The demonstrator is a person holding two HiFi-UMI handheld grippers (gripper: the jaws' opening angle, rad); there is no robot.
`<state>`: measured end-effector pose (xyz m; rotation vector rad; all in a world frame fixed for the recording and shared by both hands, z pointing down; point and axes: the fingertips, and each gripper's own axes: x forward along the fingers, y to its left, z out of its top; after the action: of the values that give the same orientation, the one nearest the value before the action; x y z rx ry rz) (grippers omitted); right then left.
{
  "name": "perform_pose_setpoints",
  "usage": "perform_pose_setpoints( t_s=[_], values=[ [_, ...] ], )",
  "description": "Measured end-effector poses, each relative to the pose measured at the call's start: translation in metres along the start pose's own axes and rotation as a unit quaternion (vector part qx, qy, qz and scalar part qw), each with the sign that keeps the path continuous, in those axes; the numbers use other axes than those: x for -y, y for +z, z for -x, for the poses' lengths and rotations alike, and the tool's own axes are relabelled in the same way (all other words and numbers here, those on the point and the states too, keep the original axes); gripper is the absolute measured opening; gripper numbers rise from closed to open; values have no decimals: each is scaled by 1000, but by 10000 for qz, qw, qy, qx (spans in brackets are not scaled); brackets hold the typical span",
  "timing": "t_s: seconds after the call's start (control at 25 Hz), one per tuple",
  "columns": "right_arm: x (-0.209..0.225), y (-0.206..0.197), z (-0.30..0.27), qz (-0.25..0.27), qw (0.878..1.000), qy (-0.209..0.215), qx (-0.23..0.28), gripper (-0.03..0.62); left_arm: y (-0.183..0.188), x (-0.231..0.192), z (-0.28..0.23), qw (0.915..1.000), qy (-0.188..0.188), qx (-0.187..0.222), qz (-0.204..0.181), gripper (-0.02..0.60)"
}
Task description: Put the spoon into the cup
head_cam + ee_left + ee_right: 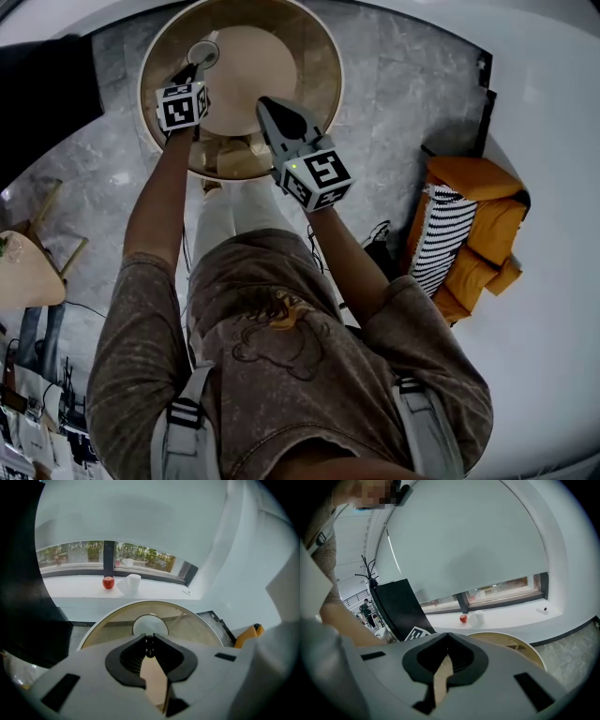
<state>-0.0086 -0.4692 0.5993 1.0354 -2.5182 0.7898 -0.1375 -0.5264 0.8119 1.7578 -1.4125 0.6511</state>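
left gripper was over the round wooden table, tips right at the near edge of the cup. in the left gripper view its jaws were almost together, pinching a thin dark piece at the tips, the spoon by the look of it. only that sliver showed, bowl end not visible. the cup was white, round, mouth up, standing on the table straight beyond the tips. couldn't tell whether the spoon touched the cup.

right gripper hung to the right of the cup, clearly apart from it and nearer the person. in the right gripper view its jaws were pressed together at the tips with nothing between them. only the table's tan showed through the slot lower down.

far beyond the cup, on a white sill under the window: a red apple with a white mug-like thing just beside it. orange sofa with a striped cushion stood on the floor well off to the right of the cup.
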Motion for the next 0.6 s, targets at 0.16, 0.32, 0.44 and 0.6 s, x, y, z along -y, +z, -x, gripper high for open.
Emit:
perform_pose_setpoints(
  t_s=[0.16, 0.32, 0.44, 0.6],
  values=[
    [1, -4, 1, -41, 10000, -15, -41, 14, 4, -3, -3, 10000, 41, 31, -65, 61],
    [2, -7, 1, -75, 9999, 7, -81, 14, 4, -10, -3, 9998, 179, -28, -121, 61],
    [2, -11, 1, -100, 9999, 19, -117, 14, 4, -13, -2, 9995, 250, -38, -198, 61],
    [2, -12, -1, -128, 9998, 34, -127, 14, 5, -14, -2, 9993, 300, 5, -232, 61]
  ],
)
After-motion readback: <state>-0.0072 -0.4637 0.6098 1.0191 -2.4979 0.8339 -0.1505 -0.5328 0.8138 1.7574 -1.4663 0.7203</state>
